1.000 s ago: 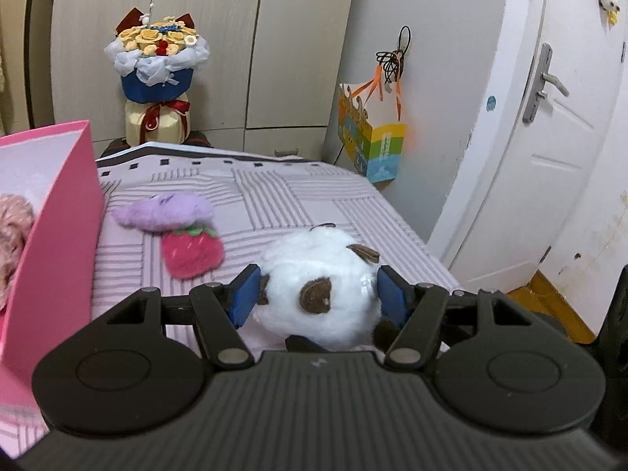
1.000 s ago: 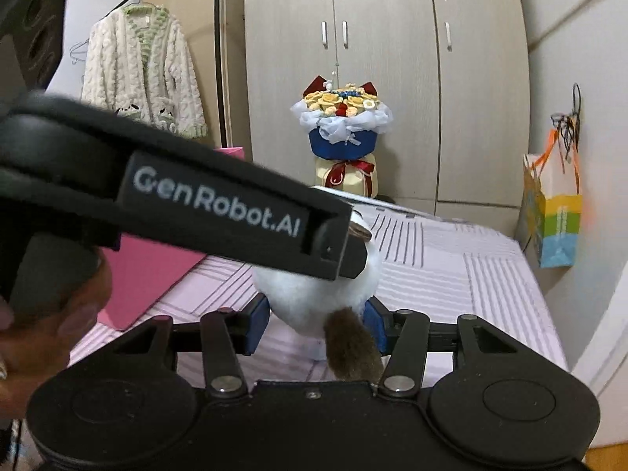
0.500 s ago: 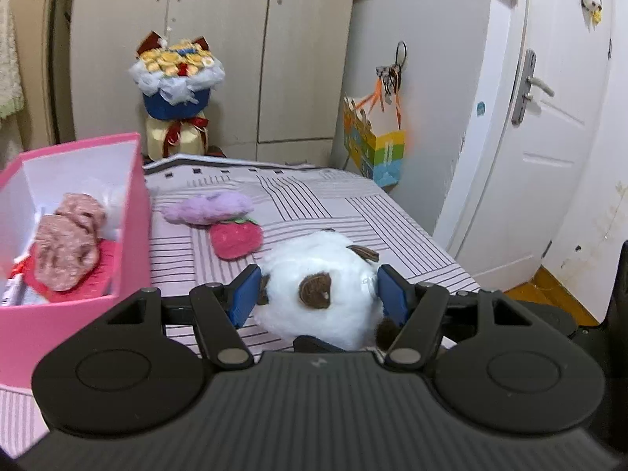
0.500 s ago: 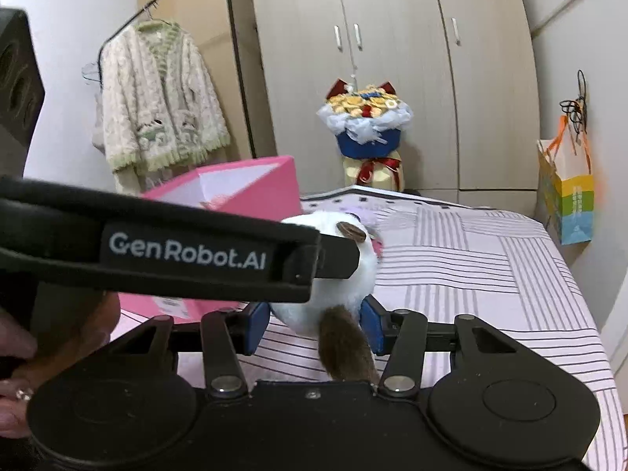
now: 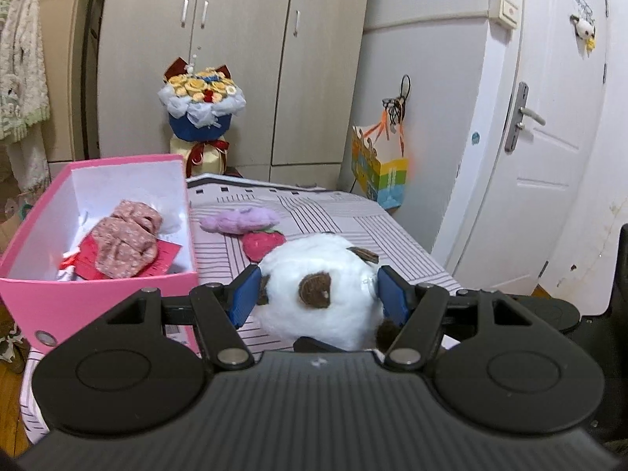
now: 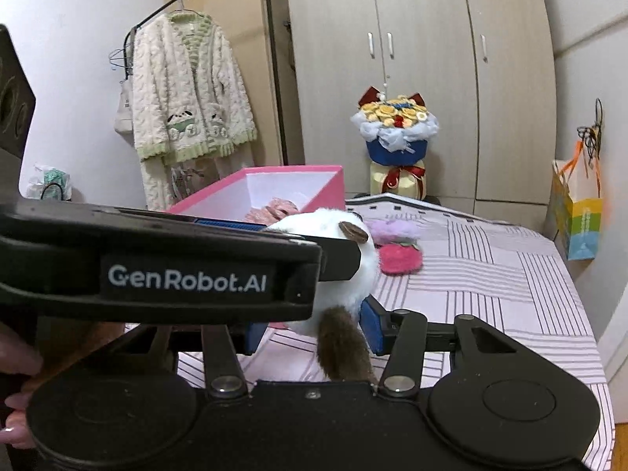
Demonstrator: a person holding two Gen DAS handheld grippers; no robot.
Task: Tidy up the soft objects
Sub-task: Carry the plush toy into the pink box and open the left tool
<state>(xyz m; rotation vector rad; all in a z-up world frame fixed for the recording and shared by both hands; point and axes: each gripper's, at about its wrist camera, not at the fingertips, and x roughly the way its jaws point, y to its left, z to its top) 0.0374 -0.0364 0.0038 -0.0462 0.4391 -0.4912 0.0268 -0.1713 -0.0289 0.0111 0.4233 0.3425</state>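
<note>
Both grippers hold one round white plush toy with brown patches (image 5: 320,294) in the air above a striped bedspread (image 5: 392,235): the left gripper (image 5: 318,294) has its blue fingers clamped on the toy's sides, and the right gripper (image 6: 310,327) pinches its lower part by the brown tail. This looks like the carry step toward the open pink cardboard box (image 5: 94,298), close by on the left, which already holds a pink floral fabric bundle (image 5: 125,243). Next, the toy likely needs lifting over the box wall before both grips release, while a purple plush (image 5: 239,220) and a red strawberry plush (image 5: 263,243) wait on the bed.
</note>
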